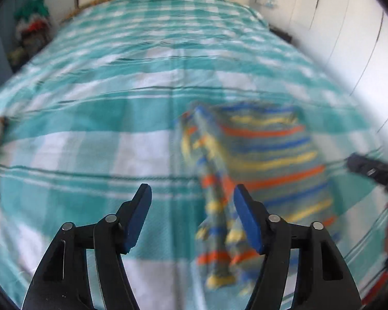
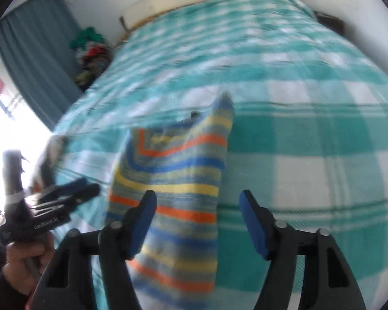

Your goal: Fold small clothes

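My 2 wrist cameras look steeply down, close over the checked bedspread [image 1: 95, 118]; both share the striped garment [image 2: 173, 180].

Bright daylight glares from the window [image 2: 2, 118]; both fisheye views are motion-blurred, edges bowed.

left gripper [image 1: 192, 201] | black arms, blue pads, silver rivets | right gripper [image 2: 198, 206] same

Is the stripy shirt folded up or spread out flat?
Folded: the shirt lies as a narrow strip on the bed, one side doubled over.
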